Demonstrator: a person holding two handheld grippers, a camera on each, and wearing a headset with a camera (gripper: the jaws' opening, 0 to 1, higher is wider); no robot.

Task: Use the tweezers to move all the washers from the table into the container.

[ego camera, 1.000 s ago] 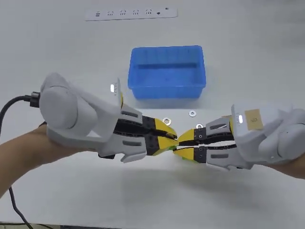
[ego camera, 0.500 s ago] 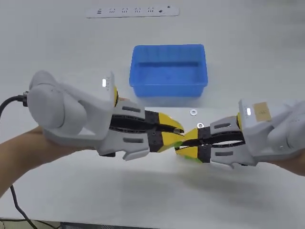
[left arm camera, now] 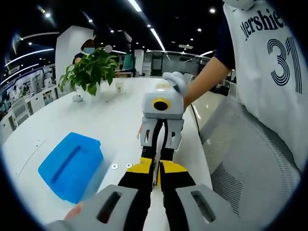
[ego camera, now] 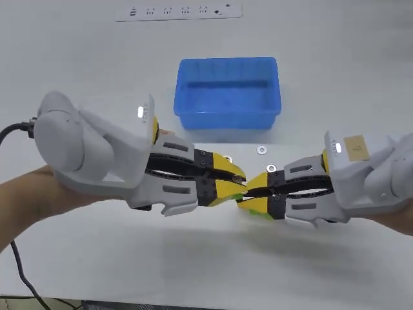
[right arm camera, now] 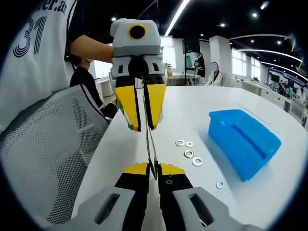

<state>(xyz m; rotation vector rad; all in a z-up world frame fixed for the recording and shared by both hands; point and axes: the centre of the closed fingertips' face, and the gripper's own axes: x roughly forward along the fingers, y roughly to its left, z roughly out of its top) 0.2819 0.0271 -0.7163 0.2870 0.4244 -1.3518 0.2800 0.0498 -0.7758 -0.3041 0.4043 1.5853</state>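
The left gripper (ego camera: 236, 178) reaches in from the left, its fingers narrow on one end of the tweezers (right arm camera: 148, 134). The right gripper (ego camera: 245, 196) meets it tip to tip, fingers pinched on the other end. Just beyond them, washers (ego camera: 261, 150) lie on the counter (ego camera: 335, 77), on the near side of the blue container (ego camera: 226, 121).

White table (ego camera: 335, 71), broad and plain. A blue container (ego camera: 226, 121) sits on it, open side up. Past that, a white power strip (ego camera: 177, 11) lies flat near the far edge. On the bare top just in front of the container there's a washer (ego camera: 262, 150), and a second washer (ego camera: 271, 169) a little nearer. In the right gripper view, a loose cluster of washers (right arm camera: 188, 154) lies near the container, with a lone washer (right arm camera: 219, 184) apart.
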